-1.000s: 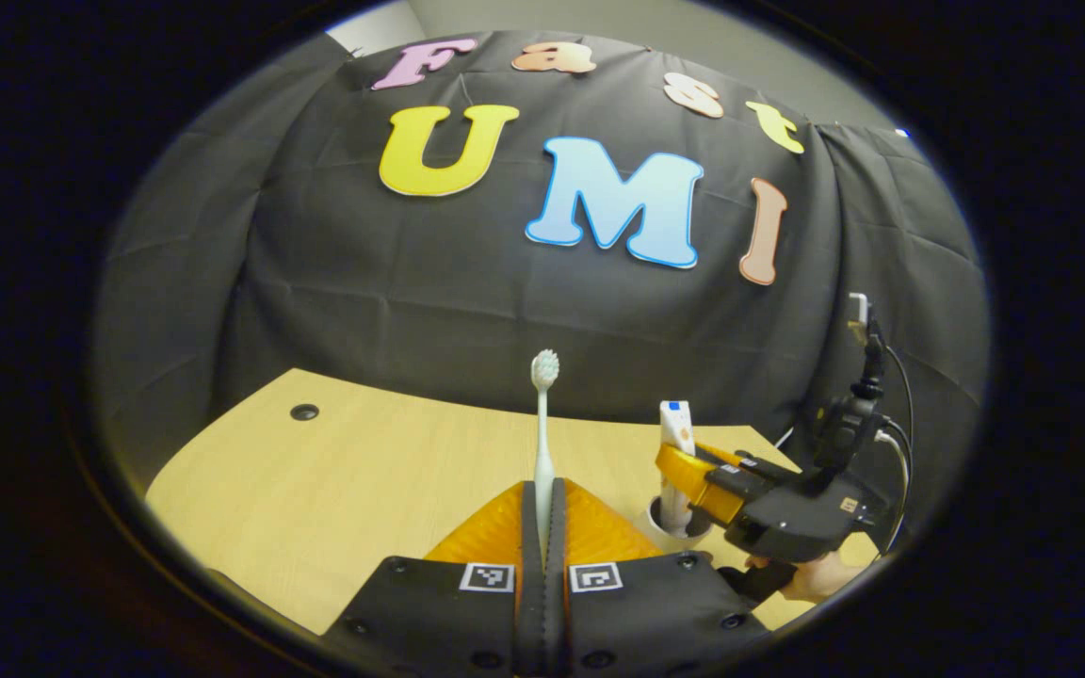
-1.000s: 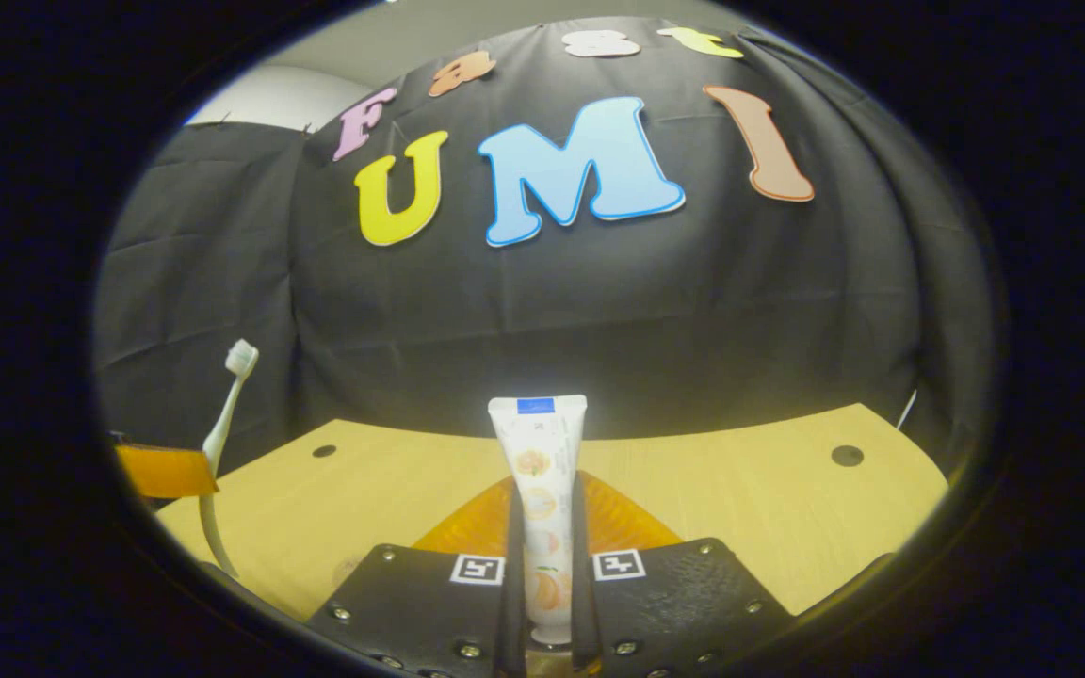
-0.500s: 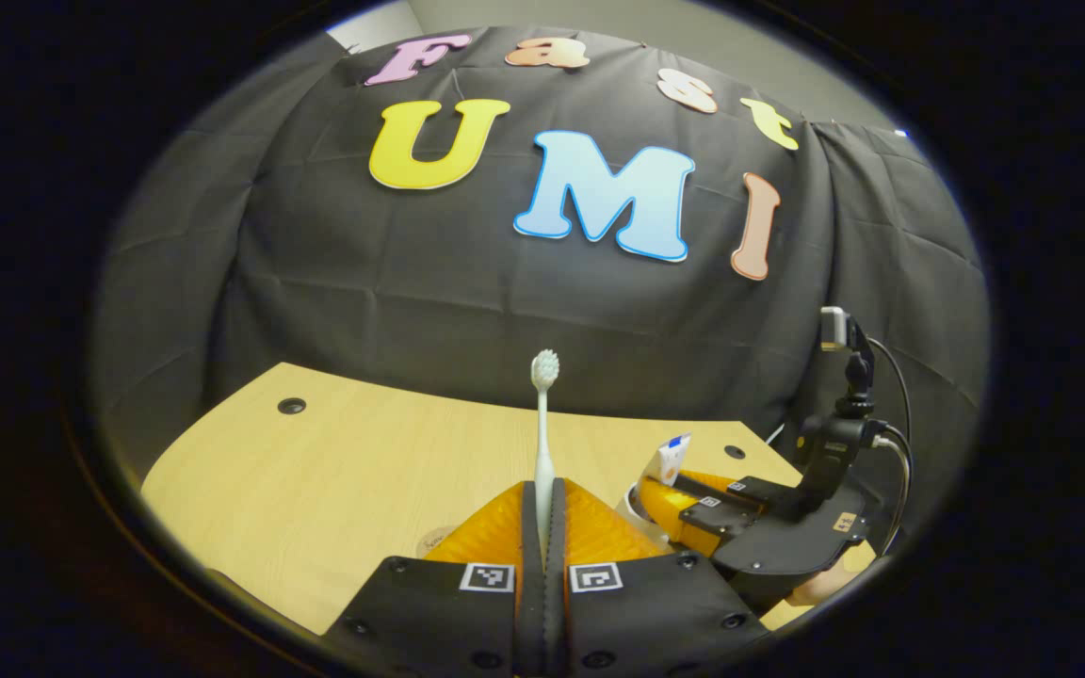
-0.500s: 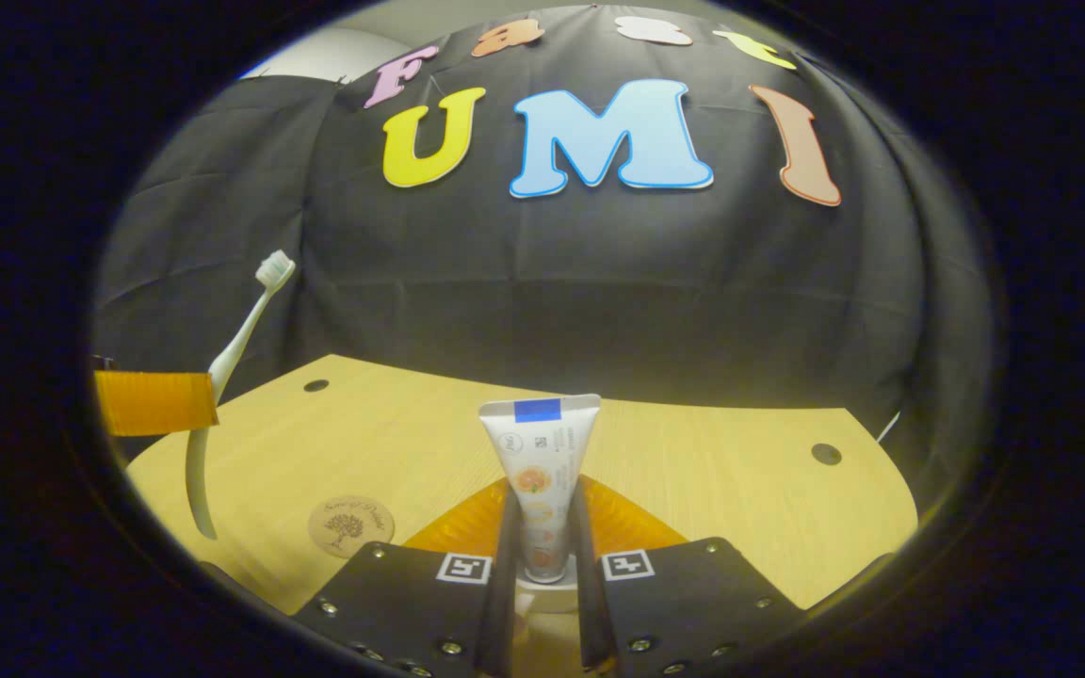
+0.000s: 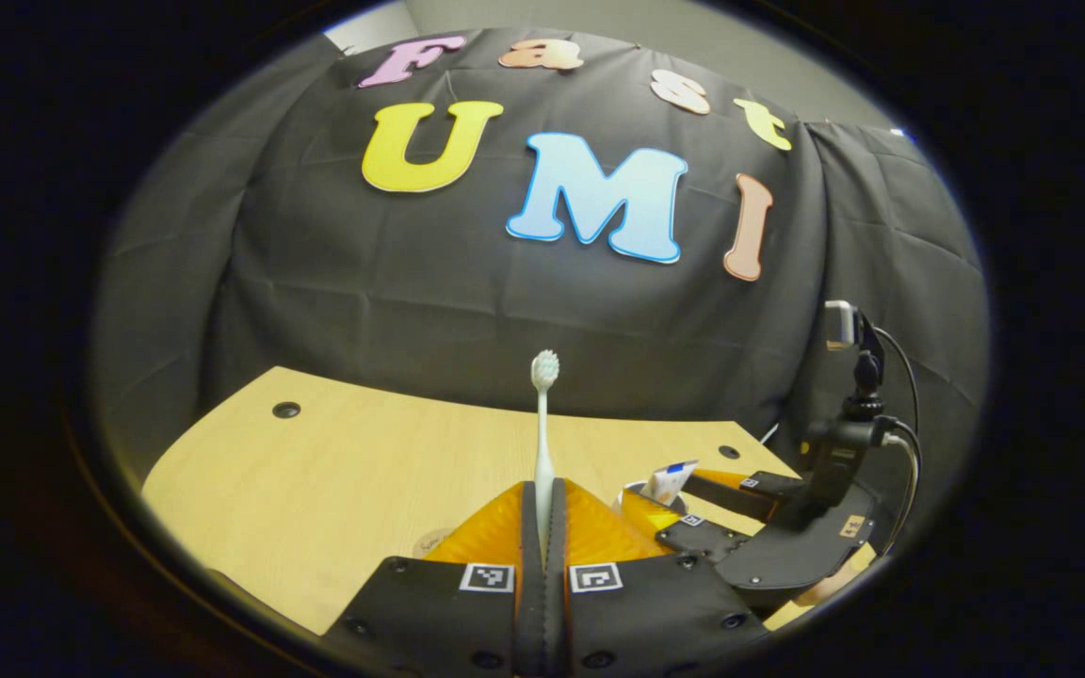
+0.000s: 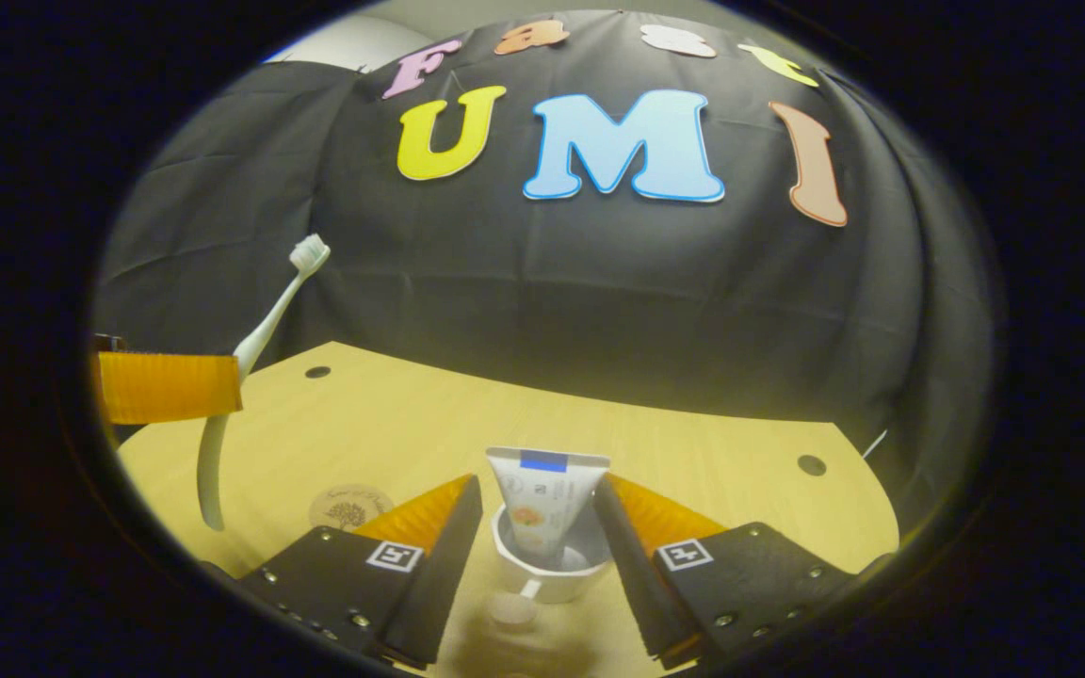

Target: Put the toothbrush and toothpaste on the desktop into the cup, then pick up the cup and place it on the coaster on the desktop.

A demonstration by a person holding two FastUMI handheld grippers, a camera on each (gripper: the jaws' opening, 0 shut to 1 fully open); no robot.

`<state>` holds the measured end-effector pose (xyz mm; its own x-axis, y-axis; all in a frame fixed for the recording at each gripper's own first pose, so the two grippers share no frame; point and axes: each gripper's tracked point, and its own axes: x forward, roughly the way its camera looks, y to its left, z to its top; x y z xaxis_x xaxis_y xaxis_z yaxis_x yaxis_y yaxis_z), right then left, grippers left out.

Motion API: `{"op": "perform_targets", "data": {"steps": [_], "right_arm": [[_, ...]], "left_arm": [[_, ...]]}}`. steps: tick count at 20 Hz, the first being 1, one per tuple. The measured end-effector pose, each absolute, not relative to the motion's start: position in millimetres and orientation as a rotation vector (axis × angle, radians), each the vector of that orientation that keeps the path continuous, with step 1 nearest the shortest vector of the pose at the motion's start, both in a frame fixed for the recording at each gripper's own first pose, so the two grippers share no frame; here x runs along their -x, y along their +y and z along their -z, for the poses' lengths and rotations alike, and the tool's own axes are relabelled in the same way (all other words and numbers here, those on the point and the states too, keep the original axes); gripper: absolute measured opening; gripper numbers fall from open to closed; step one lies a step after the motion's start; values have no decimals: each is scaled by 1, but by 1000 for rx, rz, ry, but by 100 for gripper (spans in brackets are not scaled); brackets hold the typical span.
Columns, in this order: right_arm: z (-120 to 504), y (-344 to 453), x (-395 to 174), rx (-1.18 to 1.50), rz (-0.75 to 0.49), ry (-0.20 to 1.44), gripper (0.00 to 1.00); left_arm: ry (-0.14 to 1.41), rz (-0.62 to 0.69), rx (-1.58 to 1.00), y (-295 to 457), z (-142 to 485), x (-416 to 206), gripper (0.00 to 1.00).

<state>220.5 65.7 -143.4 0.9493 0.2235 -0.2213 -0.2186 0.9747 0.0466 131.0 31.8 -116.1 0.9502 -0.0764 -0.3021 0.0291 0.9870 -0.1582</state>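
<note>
toothpaste (image 6: 542,504) standing in cup (image 6: 550,570), right claw (image 6: 537,527) spread wide; left claw (image 5: 542,527) clamping toothbrush (image 5: 543,424) upright

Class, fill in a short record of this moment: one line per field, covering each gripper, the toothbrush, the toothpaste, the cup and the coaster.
left gripper: shut on the pale green plastic toothbrush, held upright above the desk
right gripper: open, fingers either side of the tube
white toothpaste tube: standing in the cup
small white cup: on the light wooden desk
round brown coaster: bare, left of the cup
</note>
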Motion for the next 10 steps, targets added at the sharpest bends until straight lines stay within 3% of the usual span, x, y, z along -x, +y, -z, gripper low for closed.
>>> {"op": "perform_targets", "data": {"steps": [10], "right_arm": [[70, 25, -202, -141, -158, 76, 77]], "left_arm": [[261, 128, 177, 11, 113, -157, 7]]}}
